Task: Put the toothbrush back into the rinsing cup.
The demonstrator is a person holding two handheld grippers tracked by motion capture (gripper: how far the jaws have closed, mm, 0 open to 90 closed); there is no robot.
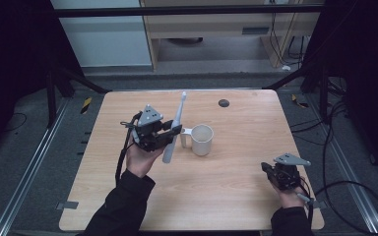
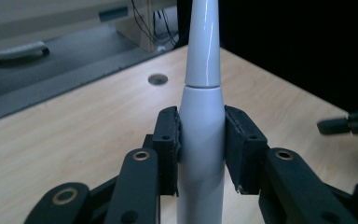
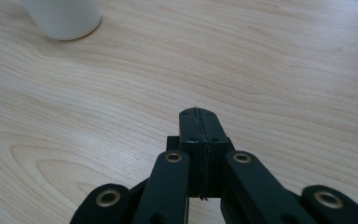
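A dim room with grey floor, a pale cabinet at the back and cables trailing at the right surrounds a light wooden table (image 1: pixel 226 187), bare but for a few things. A small dark round hole (image 1: pixel 223 103) sits near the far edge.

The mug (image 1: pixel 202 139), white, stands upright near the table's middle, mouth up, handle turned to the left.

The left gripper (image 1: pixel 173 132) is held above the table just left of the mug, its jaws clamped on the thick lower body of a white electric toothbrush (image 1: pixel 175 125). In the left gripper view the pads press both sides of the handle just below the joint with the slimmer neck. The toothbrush's long axis runs nearly along the table's depth, head toward the far edge, butt end toward the person and close beside the mug's handle.

The right gripper (image 1: pixel 267 168) rests low near the right near corner, well apart from the mug; its jaws are closed on nothing, pads meeting.

The mug's mouth lies right of the toothbrush's butt end, so the left hand is the nearer one by far. To stand the toothbrush in the mug would likely call for tipping it upright and shifting right. Open table lies all around.
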